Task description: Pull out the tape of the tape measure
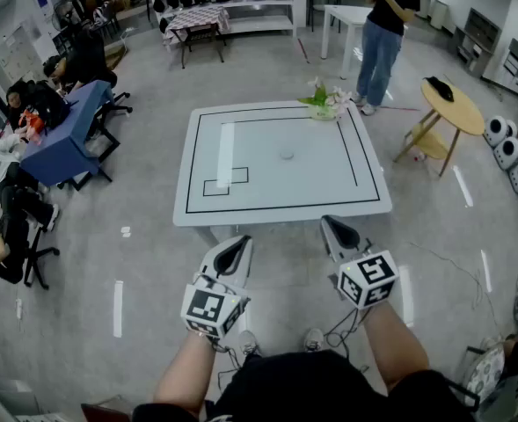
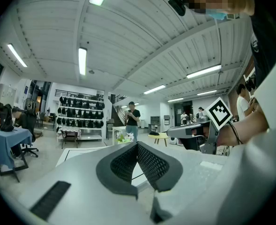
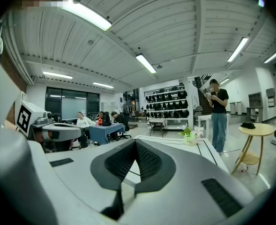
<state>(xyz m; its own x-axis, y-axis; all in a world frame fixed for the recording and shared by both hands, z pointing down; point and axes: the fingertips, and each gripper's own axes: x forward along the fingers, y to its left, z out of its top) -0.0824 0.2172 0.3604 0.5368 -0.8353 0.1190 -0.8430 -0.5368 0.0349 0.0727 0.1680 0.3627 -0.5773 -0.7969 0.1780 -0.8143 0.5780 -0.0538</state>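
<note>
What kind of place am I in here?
Probably a lab or workshop hall: a white table marked with black lines on open floor, shelves of dark gear along the far wall, and people seated at a blue desk.

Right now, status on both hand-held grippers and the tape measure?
Shut, empty: left hand-held gripper, right hand-held gripper, both short of the table. Mid-table small round thing, likely tape measure, untouched. Far edge: flower pot only.
</note>
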